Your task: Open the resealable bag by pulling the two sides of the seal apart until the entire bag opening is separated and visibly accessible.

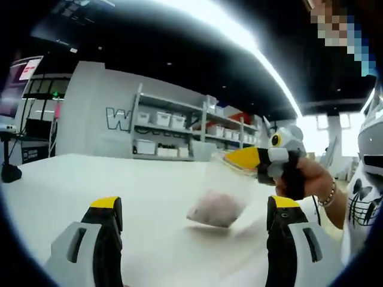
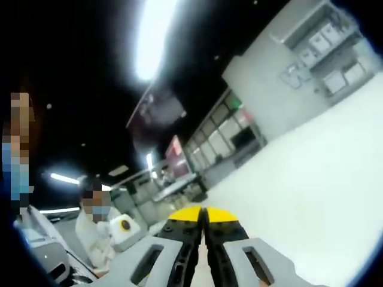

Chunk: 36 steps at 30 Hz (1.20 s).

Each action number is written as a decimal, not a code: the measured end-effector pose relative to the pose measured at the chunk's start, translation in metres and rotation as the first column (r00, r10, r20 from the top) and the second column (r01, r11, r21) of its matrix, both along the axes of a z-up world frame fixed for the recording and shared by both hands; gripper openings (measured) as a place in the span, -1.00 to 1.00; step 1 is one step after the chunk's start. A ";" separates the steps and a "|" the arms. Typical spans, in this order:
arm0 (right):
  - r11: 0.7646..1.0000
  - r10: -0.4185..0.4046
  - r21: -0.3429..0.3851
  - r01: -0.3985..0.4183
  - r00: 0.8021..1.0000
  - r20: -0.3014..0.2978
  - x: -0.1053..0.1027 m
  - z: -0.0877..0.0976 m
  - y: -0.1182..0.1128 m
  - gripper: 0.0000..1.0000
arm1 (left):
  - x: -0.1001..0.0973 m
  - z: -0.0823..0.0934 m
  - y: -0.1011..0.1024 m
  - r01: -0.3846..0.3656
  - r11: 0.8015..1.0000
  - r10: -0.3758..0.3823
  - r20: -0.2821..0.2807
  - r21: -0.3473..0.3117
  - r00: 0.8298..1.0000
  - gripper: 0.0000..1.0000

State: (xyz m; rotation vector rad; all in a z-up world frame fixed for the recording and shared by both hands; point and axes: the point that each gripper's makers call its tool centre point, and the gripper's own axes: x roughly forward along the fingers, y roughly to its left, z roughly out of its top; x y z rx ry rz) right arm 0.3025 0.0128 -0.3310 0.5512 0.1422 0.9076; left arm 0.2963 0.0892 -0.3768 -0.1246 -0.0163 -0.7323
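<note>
A clear resealable bag (image 1: 222,185) with a pinkish lump (image 1: 215,207) in its bottom hangs over the white table (image 1: 90,179). My right gripper (image 1: 241,158) comes in from the right, held by a hand (image 1: 312,179), and is shut on the bag's top edge. In the right gripper view its yellow-tipped jaws (image 2: 203,216) are pressed together, and the bag itself is hard to make out there. My left gripper (image 1: 196,204) is open just short of the bag, one jaw on each side of it and touching nothing.
Grey shelving (image 1: 173,128) with white bins stands behind the table. A monitor on a stand (image 1: 15,89) is at the far left. A person in white (image 2: 99,230) sits beyond the table's edge in the right gripper view.
</note>
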 end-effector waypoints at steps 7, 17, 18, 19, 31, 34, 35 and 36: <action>0.999 -0.031 -0.030 0.031 0.999 0.012 0.011 0.010 -0.011 -1.00 | -0.001 -0.011 -0.004 -0.005 0.989 -0.001 0.043 0.145 0.999 0.99; 0.996 -0.057 -0.070 0.056 0.998 -0.003 0.021 0.004 -0.017 -1.00 | -0.002 -0.005 -0.002 -0.008 0.991 0.001 0.050 0.131 0.999 0.99; 0.996 -0.058 -0.070 0.058 0.998 -0.006 0.022 0.003 -0.017 -1.00 | -0.001 -0.005 -0.002 -0.009 0.991 0.003 0.048 0.132 0.999 0.99; 0.996 -0.059 -0.069 0.059 0.998 -0.009 0.023 0.003 -0.017 -1.00 | -0.001 -0.005 -0.001 -0.010 0.991 0.004 0.047 0.133 0.999 0.99; 0.992 -0.073 -0.101 0.071 0.997 -0.018 0.035 -0.003 -0.015 -1.00 | 0.004 -0.012 0.007 -0.030 0.992 0.028 0.021 0.125 0.999 0.99; 0.991 -0.086 -0.104 0.083 0.996 -0.022 0.040 -0.003 -0.017 -1.00 | 0.005 -0.013 0.009 -0.042 0.991 0.040 0.022 0.129 0.999 0.99; 0.991 -0.087 -0.108 0.084 0.996 -0.022 0.041 -0.003 -0.017 -1.00 | 0.005 -0.014 0.010 -0.042 0.990 0.041 0.014 0.133 0.999 0.99; 0.990 -0.087 -0.114 0.084 0.996 -0.020 0.042 -0.002 -0.017 -1.00 | 0.005 -0.016 0.010 -0.040 0.990 0.040 0.003 0.137 0.999 0.99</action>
